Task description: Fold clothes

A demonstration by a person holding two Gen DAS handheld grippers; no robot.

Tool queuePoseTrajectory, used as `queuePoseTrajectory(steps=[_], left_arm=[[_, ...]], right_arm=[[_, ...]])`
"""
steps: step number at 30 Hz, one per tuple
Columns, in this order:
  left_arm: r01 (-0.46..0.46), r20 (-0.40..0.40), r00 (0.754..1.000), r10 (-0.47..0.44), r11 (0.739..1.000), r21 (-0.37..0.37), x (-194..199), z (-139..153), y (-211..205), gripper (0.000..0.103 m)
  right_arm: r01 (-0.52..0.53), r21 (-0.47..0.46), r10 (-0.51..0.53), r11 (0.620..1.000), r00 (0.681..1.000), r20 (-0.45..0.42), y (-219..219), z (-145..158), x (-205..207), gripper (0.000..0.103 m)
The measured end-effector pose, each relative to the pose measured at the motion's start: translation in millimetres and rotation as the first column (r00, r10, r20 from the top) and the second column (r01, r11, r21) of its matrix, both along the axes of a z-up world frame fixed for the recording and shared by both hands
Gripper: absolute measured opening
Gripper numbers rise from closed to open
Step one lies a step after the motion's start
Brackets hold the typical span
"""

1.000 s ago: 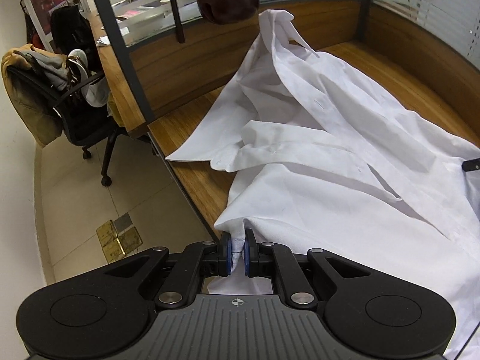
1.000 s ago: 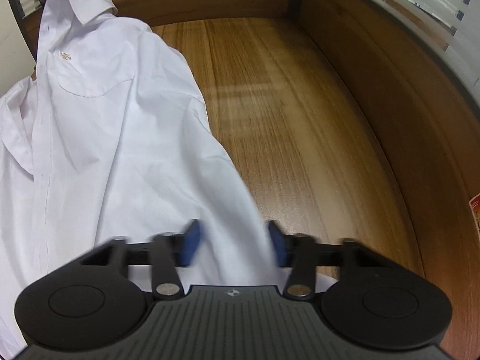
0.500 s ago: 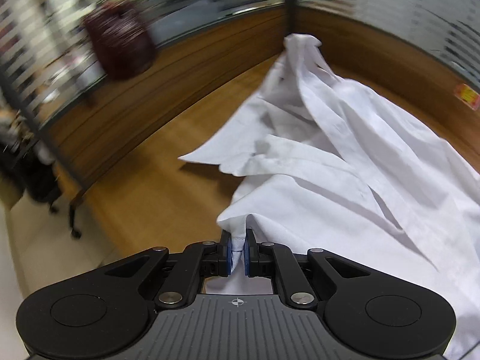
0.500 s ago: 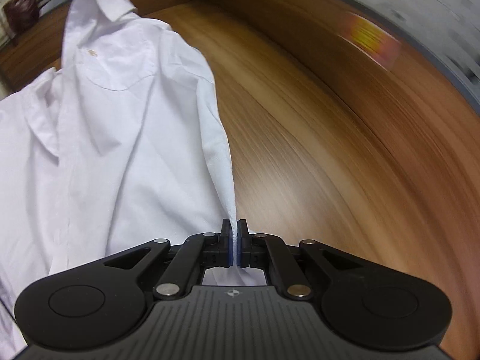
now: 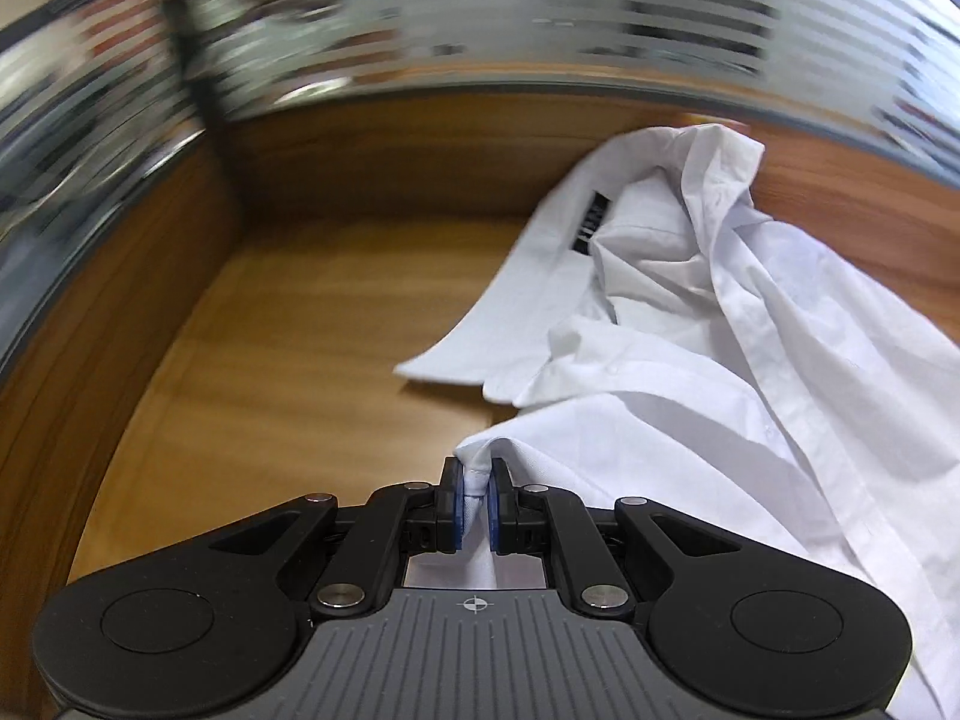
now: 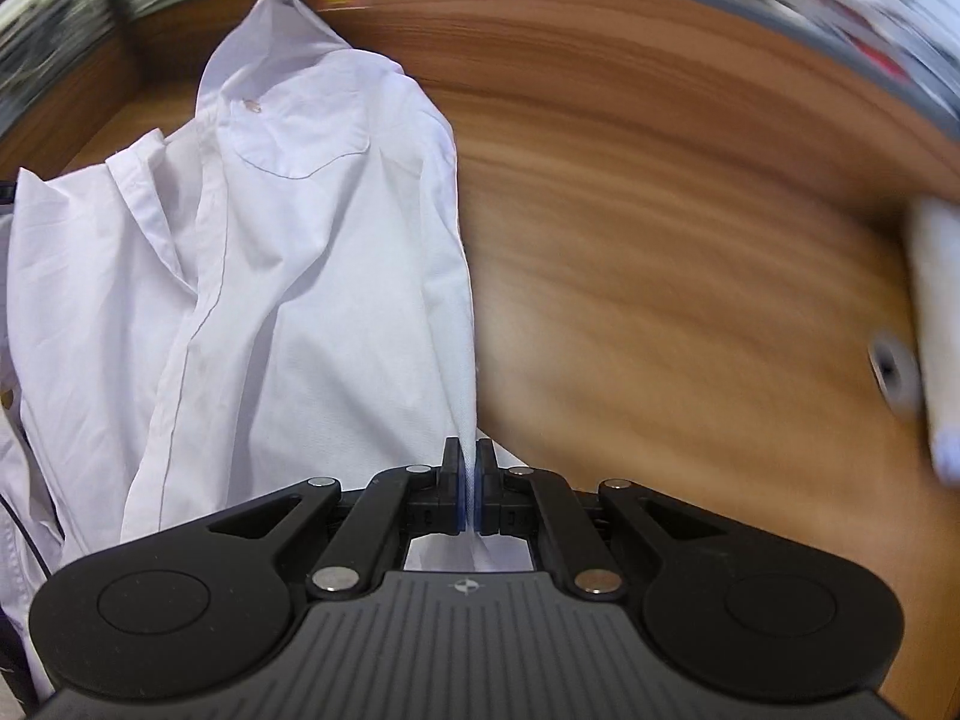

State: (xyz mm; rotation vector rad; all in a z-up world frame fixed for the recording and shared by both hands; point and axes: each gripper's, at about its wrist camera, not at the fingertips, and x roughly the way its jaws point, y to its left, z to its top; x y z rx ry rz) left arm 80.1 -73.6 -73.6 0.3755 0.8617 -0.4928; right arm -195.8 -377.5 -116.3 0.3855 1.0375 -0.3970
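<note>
Shirt point(image 5: 690, 396) on desk point(image 5: 288, 324), wall panel point(image 5: 384, 150) behind

My wooden desk point(image 5: 288, 324), walled by wood panels, carries a rumpled white shirt point(image 5: 708, 372); a blurred white object point(image 6: 936, 312) lies at its right.

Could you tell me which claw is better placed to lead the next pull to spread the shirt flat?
Right, probably. The right claw pinches a straight, taut edge of the shirt beside bare desk; the left claw holds a bunched corner.
</note>
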Motion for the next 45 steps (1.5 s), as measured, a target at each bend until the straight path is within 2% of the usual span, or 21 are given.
queuePoseTrajectory(steps=[6,12,13,16,17,18,20,23,29,33,34,37,43,45], left_arm=[[0.187,0.000,0.982,-0.187,0.982,0.016,8.1,-8.5,-41.8,0.010],[0.285,-0.007,0.958,-0.285,0.959,0.000,6.4,-9.2,-53.8,0.018],[0.290,-0.006,0.957,-0.290,0.957,-0.007,6.1,-8.1,-50.4,0.022],[0.297,-0.001,0.955,-0.297,0.954,-0.036,8.5,-2.3,-33.3,0.041],[0.298,-0.003,0.954,-0.298,0.953,-0.051,9.4,1.0,-25.7,0.045],[0.299,-0.005,0.954,-0.300,0.952,-0.067,10.2,4.2,-18.1,0.046],[0.286,-0.029,0.957,-0.289,0.954,-0.091,13.3,9.7,-4.0,0.050],[0.249,-0.071,0.963,-0.260,0.959,-0.133,12.2,18.1,15.6,0.056],[0.179,-0.167,0.963,-0.211,0.965,-0.190,9.2,15.5,62.6,0.062],[0.117,-0.247,0.953,-0.175,0.965,-0.233,-4.5,2.9,82.8,0.064],[0.101,-0.266,0.950,-0.166,0.965,-0.242,-7.7,-0.2,86.8,0.065],[0.006,-0.359,0.924,-0.134,0.941,-0.338,-15.4,-10.3,99.5,0.069],[-0.072,-0.467,0.877,-0.112,0.931,-0.359,-35.8,-33.1,95.3,0.071],[-0.066,-0.494,0.861,-0.118,0.938,-0.339,-42.0,-42.1,90.0,0.073]], right_arm=[[0.207,0.025,-0.206,0.978,0.978,-0.024,40.1,-2.8,-61.1,0.003],[0.328,0.037,-0.324,0.944,0.943,-0.078,87.2,-4.2,-77.2,0.003],[0.339,0.032,-0.336,0.940,0.938,-0.082,91.1,-3.6,-75.1,0.003],[0.375,0.010,-0.374,0.927,0.925,-0.074,102.4,6.7,-70.3,0.007],[0.387,0.002,-0.386,0.922,0.920,-0.061,103.8,9.2,-69.1,0.011],[0.398,-0.007,-0.398,0.917,0.916,-0.048,105.1,11.7,-68.0,0.020],[0.421,-0.023,-0.421,0.907,0.907,-0.021,107.9,16.7,-65.8,0.035],[0.450,-0.048,-0.449,0.892,0.893,0.023,115.9,27.2,-63.1,0.045],[0.468,-0.047,-0.459,0.883,0.879,0.131,132.4,52.3,-52.4,0.056],[0.456,-0.038,-0.444,0.889,0.880,0.167,147.0,59.7,-42.1,0.058],[0.454,-0.031,-0.442,0.891,0.880,0.173,150.0,60.1,-39.5,0.058],[0.439,-0.015,-0.430,0.898,0.885,0.176,161.7,59.2,-30.8,0.058],[0.411,-0.006,-0.404,0.912,0.899,0.170,186.1,59.2,-19.5,0.060],[0.413,-0.004,-0.406,0.911,0.898,0.171,192.8,59.9,-19.0,0.061]])
